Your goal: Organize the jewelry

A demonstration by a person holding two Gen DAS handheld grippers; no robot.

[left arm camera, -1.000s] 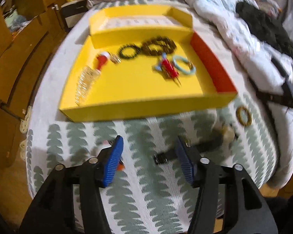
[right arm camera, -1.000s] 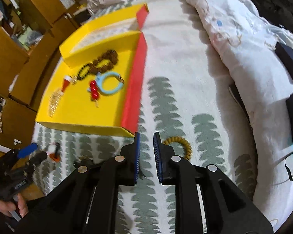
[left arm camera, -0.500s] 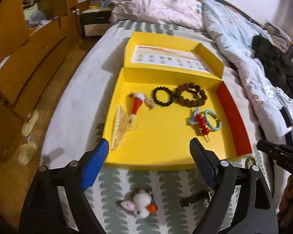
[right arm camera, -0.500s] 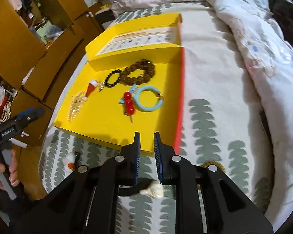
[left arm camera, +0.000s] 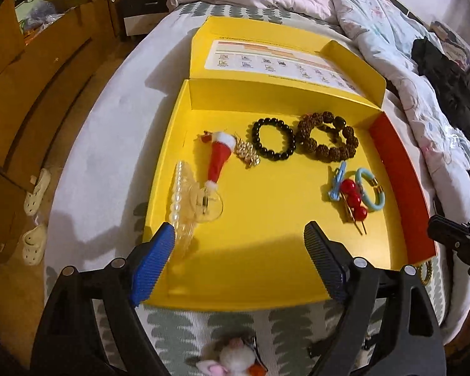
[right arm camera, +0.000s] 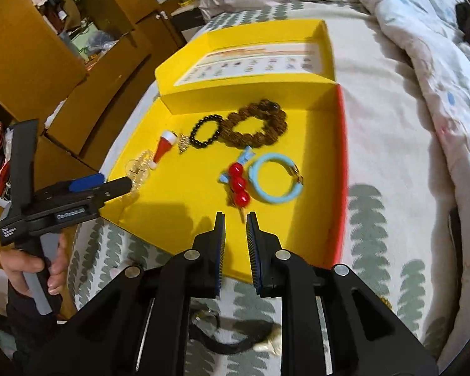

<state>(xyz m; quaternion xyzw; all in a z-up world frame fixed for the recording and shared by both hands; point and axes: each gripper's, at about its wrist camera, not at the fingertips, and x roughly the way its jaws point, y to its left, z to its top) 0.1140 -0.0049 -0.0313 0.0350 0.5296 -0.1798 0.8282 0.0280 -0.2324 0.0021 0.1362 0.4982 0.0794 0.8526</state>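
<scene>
so the landmark here is the yellow box (left arm camera: 266, 266), a shallow cardboard tray with its lid folded back, sitting on the bed (right arm camera: 391, 156). most of the jewelry is already in it: a black bead bracelet (left arm camera: 274, 139) and a chunky brown bead bracelet (left arm camera: 329, 141) toward the box's far wall, a little gold chain (left arm camera: 247, 153) and a santa hat charm (left arm camera: 219, 156) beside them, a pearl strand (left arm camera: 180, 200) along the box's left wall, and a blue bangle (left arm camera: 371, 192) with a red berry pin (left arm camera: 355, 200) near the red right wall.

left hand-held gripper (left arm camera: 238, 260) hovers over the box's near edge, spread wide, holding nothing. right hand-held gripper (right arm camera: 236, 244) is also over the near edge, fingers nearly together with a slim gap, and nothing between them that i can see.

still outside the box, on the bed just in front of its near wall: a fluffy white charm (left arm camera: 235, 357), a black strap thing (right arm camera: 235, 340), and a gold bead bracelet (left arm camera: 426, 272) peeking past the near right corner.

handling guess: all light stuff. the beads are hard, round and slick, so i'd pinch across the strand, not on one bead. the fluffy charm is soft and squashes, easy grab at the body. the pearls and clear disc look the most delicate.
</scene>
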